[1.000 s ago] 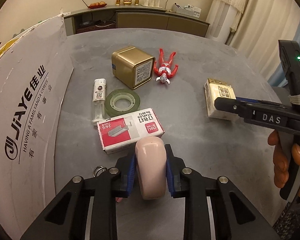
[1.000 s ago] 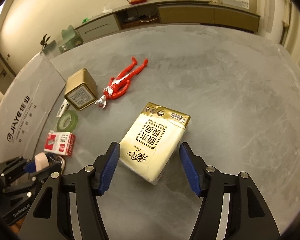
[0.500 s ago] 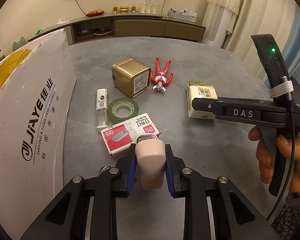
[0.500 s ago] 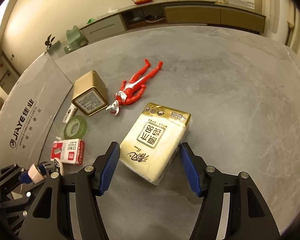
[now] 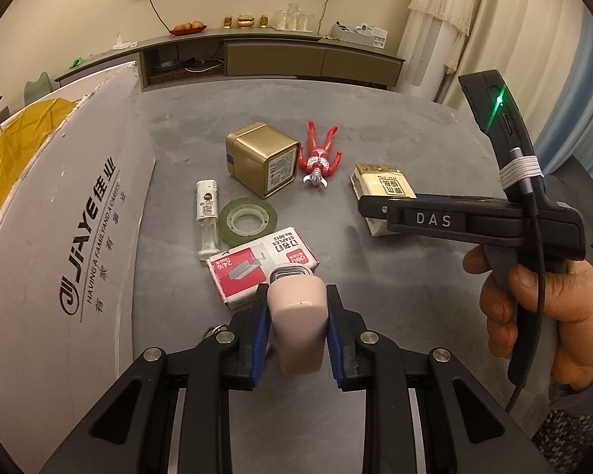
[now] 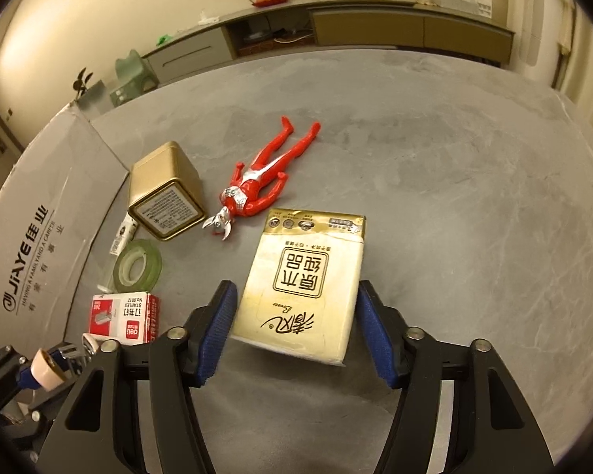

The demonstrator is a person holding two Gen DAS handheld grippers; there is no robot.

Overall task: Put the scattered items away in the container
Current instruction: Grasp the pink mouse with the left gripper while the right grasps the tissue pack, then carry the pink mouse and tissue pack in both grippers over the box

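1. A pale pink keychain-like object [image 5: 298, 324] is being clamped in the left gripper [image 5: 296, 335], above the grey table [image 5: 375, 284], beside the white cardboard box [image 5: 59, 237].
2. The right gripper [image 6: 296, 331] is spreading wide, straddling a tissue pack [image 6: 302, 280] lying on the table.
3. A staples box [image 5: 261, 266], tape roll [image 5: 247, 222], gold tin [image 5: 261, 158] and red figure [image 5: 319, 158] are lying nearby.

On the grey counter [image 6: 454, 150], the square gold tin [image 6: 164, 193] lies left of the red toy figure [image 6: 269, 173], with the cream tissue pack [image 6: 304, 280] in front
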